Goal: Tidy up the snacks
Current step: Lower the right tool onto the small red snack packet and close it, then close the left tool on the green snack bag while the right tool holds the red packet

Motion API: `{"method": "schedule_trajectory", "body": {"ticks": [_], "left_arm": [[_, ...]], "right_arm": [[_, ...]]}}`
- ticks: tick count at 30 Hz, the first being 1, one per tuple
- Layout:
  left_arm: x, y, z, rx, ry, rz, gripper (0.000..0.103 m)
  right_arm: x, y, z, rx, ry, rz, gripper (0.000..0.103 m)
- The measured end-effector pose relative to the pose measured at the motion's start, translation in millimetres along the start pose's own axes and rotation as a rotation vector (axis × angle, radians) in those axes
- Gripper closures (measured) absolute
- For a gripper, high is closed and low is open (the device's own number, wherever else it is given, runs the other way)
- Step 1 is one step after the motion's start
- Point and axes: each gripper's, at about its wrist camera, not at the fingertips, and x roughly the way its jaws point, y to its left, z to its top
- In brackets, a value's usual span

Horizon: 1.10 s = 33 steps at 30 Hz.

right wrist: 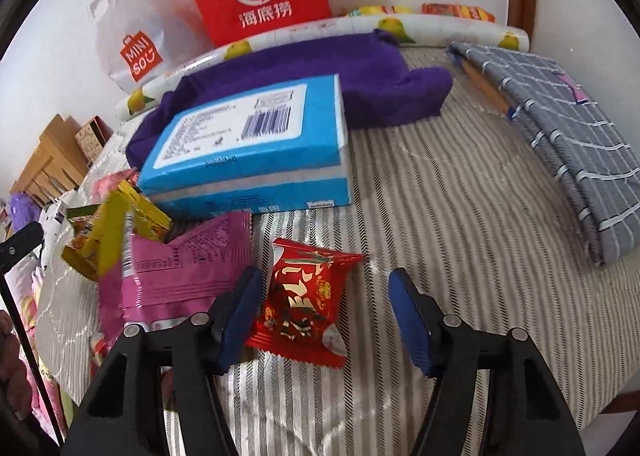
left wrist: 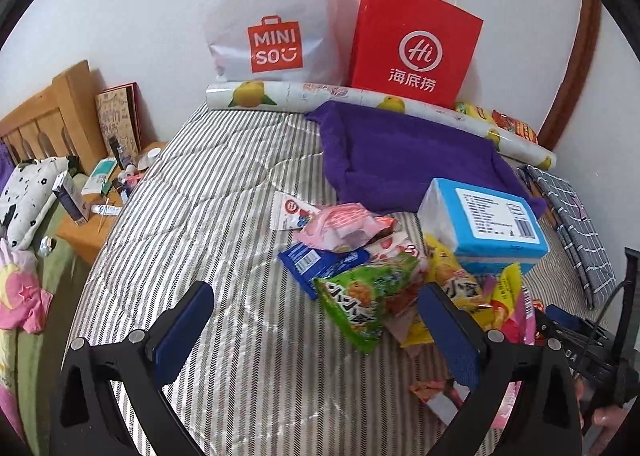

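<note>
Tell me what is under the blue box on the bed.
The blue box rests partly on the purple cloth at its far side and on snack packets at its near left. Whatever else lies beneath it is covered.

I count two shopping bags at the wall: one white plastic bag (left wrist: 268,15), one red paper bag (left wrist: 416,43). One lemon-print roll (left wrist: 280,95), one purple cloth (left wrist: 408,159), one blue tissue pack (left wrist: 486,221), one grey checked cloth (right wrist: 560,127). Snack packets in the heap, roughly eight or nine, overlapping so no exact count; singled out: one red packet (right wrist: 304,308), one pink packet (right wrist: 180,268), one green packet (left wrist: 356,300)
</note>
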Motion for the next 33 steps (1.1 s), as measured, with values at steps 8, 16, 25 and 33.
{"method": "schedule_trajectory", "body": {"ticks": [8, 16, 25, 33], "left_arm": [[6, 6, -1, -0.013, 0.014, -0.012, 0.001], [2, 1, -8, 0.012, 0.011, -0.003, 0.001], [14, -7, -10, 0.037, 0.036, -0.038, 0.001], [48, -13, -8, 0.071, 0.083, -0.055, 0.007]], "right_arm": [[13, 14, -4, -0.082, -0.005, -0.077, 0.047], [6, -13, -10, -0.051, -0.036, -0.121, 0.061], [3, -26, -16, -0.049, -0.081, -0.124, 0.061], [8, -27, -8, -0.063, -0.092, -0.128, 0.061]]}}
